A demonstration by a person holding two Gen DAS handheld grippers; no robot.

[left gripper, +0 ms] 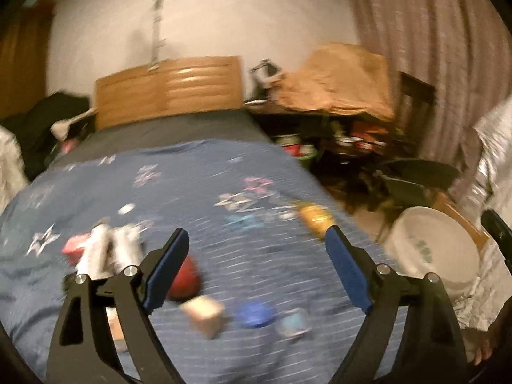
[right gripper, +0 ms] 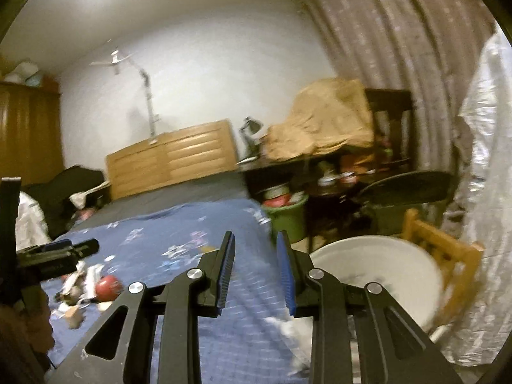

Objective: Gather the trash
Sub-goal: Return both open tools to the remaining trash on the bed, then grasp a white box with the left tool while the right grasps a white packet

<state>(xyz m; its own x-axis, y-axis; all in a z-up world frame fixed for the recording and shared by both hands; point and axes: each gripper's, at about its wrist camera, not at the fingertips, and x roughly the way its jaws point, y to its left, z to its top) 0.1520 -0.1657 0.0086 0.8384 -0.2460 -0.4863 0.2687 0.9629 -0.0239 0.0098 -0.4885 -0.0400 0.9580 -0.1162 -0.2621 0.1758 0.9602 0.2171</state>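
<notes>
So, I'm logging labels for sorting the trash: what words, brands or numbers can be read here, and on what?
None can be read.
White bucket: greenish print on its wall, too blurred.
Yellow packet on the blue bedspread: print too blurred.

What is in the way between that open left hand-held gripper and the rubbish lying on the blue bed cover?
Nothing visible. The left hand-held gripper hangs open above the blue bed cover, empty. The red ball, small box and blue lid lie uncovered just below it. The white bucket stands beside the bed.
</notes>
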